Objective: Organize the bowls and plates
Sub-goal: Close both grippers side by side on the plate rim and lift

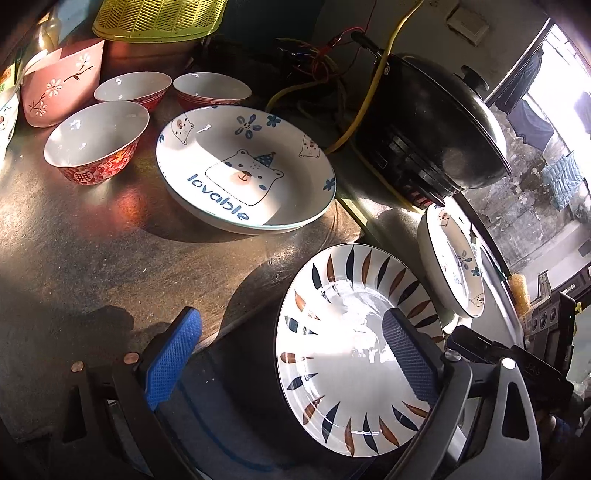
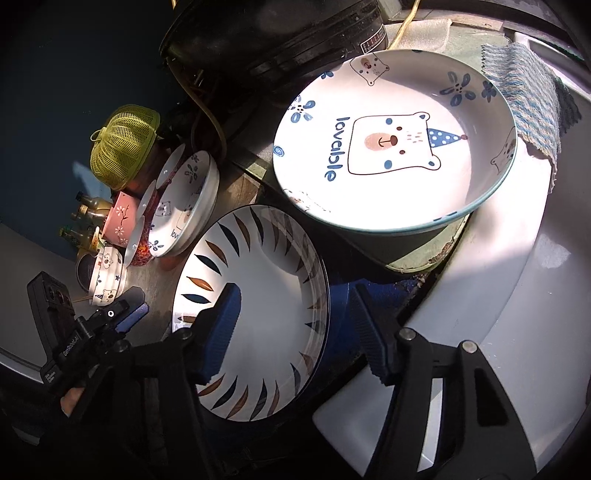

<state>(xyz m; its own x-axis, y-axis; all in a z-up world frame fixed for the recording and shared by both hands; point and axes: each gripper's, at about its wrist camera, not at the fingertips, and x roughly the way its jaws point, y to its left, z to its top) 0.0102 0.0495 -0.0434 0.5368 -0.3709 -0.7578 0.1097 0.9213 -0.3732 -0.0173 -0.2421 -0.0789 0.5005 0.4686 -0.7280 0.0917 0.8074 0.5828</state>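
White glazed china with a ring of dark blue and brown leaf strokes: this leaf plate (image 1: 354, 347) is the landmark, lying tilted on a dark blue round object whose nature cannot be told. The left gripper (image 1: 291, 317) is spread wide across the plate's left rim, with one blue pad over the white centre and the other well outside the edge, above the bench (image 1: 92, 240). It is not pinching anything. From the opposite side, the right gripper (image 2: 295, 291) is also spread. It straddles the plate's right rim, with one pad over the plate's inside and the other just beyond the edge, with a visible gap. Beyond the leaf plate's far-left edge, a bear plate (image 1: 245, 170) printed "lovable" lies flat on the bench, apart from it with bare bench between. Further off in that direction stand three red bowls (image 1: 96, 142), near one another. A pink flowered bowl (image 1: 62, 86) and a yellow basket (image 1: 159, 18) stand behind them. On the leaf plate's far-right side, a second bear plate (image 2: 395, 144) sits close by, its rim near but apart from the leaf plate's edge. It lies up against a black lidded cooker (image 1: 436, 122). A blue striped cloth (image 2: 524, 110) hangs beside that plate over the wall of a white basin (image 2: 517, 332), which curves around the leaf plate's right. The widest open stretch of bench lies left of the leaf plate, in front of the red bowls.
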